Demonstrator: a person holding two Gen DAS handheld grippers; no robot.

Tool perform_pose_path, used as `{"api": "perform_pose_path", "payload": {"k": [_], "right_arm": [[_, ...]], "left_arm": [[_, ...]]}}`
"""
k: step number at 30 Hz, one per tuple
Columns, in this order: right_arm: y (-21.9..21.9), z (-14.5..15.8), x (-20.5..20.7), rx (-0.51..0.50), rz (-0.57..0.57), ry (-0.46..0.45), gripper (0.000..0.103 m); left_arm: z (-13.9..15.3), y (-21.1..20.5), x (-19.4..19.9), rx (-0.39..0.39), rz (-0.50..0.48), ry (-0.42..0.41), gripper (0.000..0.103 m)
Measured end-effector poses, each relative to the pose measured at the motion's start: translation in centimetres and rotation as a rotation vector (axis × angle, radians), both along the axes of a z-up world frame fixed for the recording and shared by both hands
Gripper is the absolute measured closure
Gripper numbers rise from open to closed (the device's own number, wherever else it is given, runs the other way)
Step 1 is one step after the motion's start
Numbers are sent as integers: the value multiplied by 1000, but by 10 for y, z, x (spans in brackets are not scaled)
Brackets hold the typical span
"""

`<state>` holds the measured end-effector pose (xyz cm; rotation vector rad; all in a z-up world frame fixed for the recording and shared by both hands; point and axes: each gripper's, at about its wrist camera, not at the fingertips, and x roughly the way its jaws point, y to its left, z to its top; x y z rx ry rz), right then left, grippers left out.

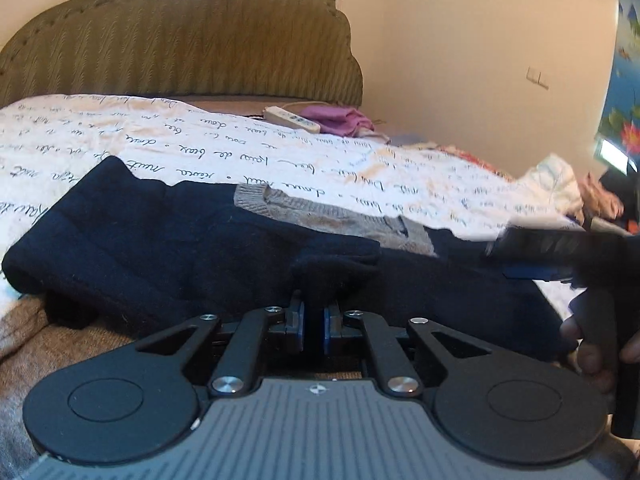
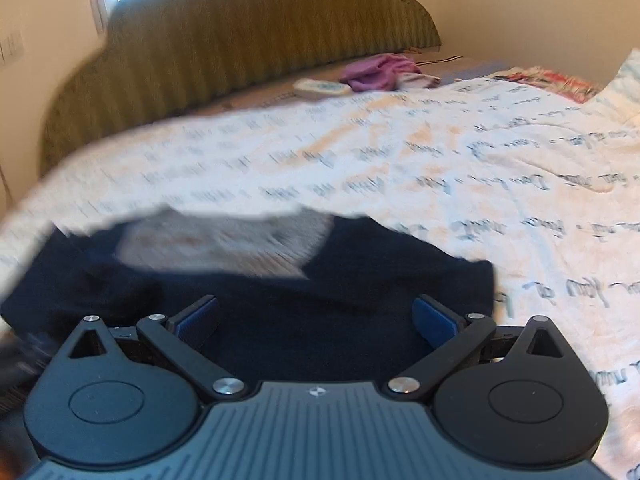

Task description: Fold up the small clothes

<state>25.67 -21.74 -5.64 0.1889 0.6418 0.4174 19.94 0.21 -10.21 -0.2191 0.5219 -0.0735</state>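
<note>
Lying across the bed [image 1: 280, 148], the dark sweater [image 1: 160, 232] is stretching its long axis side to side, grey collar [image 1: 320, 216] at the far edge. The left gripper [image 1: 314, 320] is pinching a folded-over sleeve end — jaws together on it — while the right gripper [image 2: 316, 316] is hovering over the other half, jaws apart — empty.

Matte black linkage arms with silver round-head screws at each pivot. Blue pads lining the fingers [image 1: 297, 326]. Ribbed grey housing with a small white emblem at its front edge, flanked by two black discs with recessed circles. Same build on the right gripper [image 2: 316, 316].
</note>
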Motion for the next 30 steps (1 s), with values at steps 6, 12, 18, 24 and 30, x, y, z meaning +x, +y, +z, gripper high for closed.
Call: {"api": "perform_pose_path", "payload": {"k": [6,12,18,24,30], "right_arm": [[41,-7,41,373,186,443,0],[66,-25,62,413,147,511,7],[77,-33,66,330,171,541,74],[81,-28,57,298,211,509,93],[55,10,43,309,270,364,95]], "left_arm": [[5,2,-9,-20,-17,-85,97],[6,2,-8,-24,-19,-94,97],[4,2,-6,-22,-23,-87,97],[4,-1,-3,3,-30,-63,88],[28,-1,-40,86,-22,-155,42]]}}
